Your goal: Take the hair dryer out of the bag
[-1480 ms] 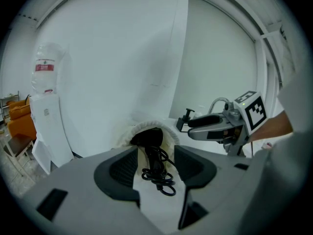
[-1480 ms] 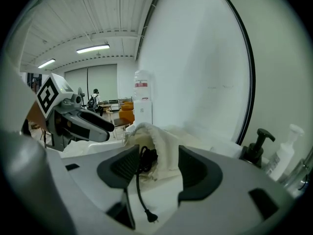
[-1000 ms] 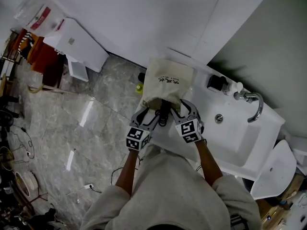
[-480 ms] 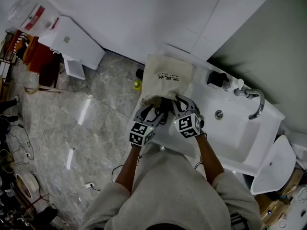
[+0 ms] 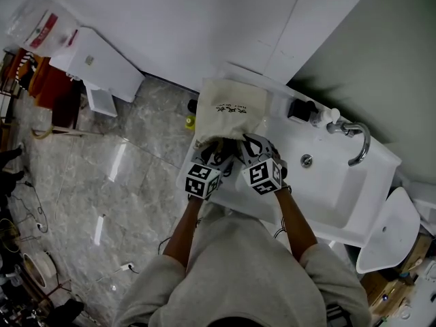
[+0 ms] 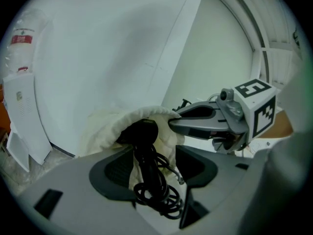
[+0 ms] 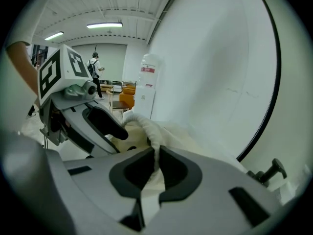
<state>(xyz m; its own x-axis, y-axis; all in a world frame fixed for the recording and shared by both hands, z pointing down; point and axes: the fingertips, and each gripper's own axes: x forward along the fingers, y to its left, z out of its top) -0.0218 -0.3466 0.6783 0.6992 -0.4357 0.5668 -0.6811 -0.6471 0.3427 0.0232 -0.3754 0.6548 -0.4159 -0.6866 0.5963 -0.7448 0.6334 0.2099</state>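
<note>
At the far left, a grey marble floor (image 5: 102,155) is seen, with a white cabinet (image 5: 95,67) set against the wall. Further right, a cream cloth bag (image 5: 231,111) with dark print is laid on the left end of a white sink unit (image 5: 340,203), its mouth turned toward the person.

The left gripper (image 5: 214,157) is held at the left side of that mouth. Its 2 jaws are spread wide and are opening further. The black hair dryer (image 6: 142,131) is seen between them in the left gripper view, but it is not pressed by either pad, so nothing is gripped on this side. The dryer's body is tucked inside the bag's mouth. Its handle sticks out toward the camera, and its coiled black cord (image 6: 159,197) is piled on the white surface just in front of the bag.

The right gripper (image 7: 155,166) is placed at the right side of the mouth, just beside the left one. Its jaws are closing, and the bag's rolled rim is pinched between the 2 pads.

To the right, the basin is sunk into the unit, with a soap pump (image 5: 328,119) and a curved chrome tap (image 5: 357,145) at its back edge.
</note>
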